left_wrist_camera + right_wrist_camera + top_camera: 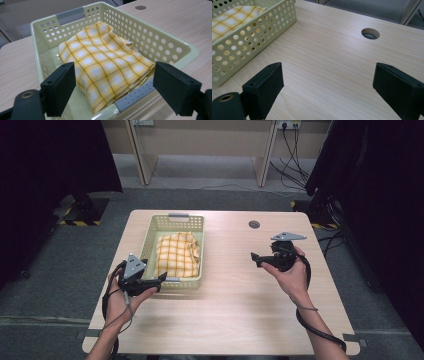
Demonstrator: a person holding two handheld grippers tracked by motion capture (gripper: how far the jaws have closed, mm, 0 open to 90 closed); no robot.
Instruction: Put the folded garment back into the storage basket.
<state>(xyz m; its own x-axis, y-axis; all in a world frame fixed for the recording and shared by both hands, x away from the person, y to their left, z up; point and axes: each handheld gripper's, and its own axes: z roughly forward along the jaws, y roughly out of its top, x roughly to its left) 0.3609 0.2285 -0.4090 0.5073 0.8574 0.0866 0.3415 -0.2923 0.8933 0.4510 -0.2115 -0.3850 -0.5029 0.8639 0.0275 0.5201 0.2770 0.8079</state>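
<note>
I see pale green perforated basket (149, 240), grey handle grips. Cloth (178, 254) inside: yellow-and-white check, thin dark lines. My left gripper (113, 82) and right gripper (328, 87): black jaws. Table (235, 305): light wood grain. Floor (55, 255) grey.

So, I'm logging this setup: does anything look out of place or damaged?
Nothing stands out. The yellow checked cloth lies loosely folded inside the pale green perforated plastic basket, which sits flat on the light wooden table. No spill or damage shows.

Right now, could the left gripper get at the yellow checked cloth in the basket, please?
Probably yes: the left gripper is open at the basket's near rim, and the cloth lies uncovered.
</note>
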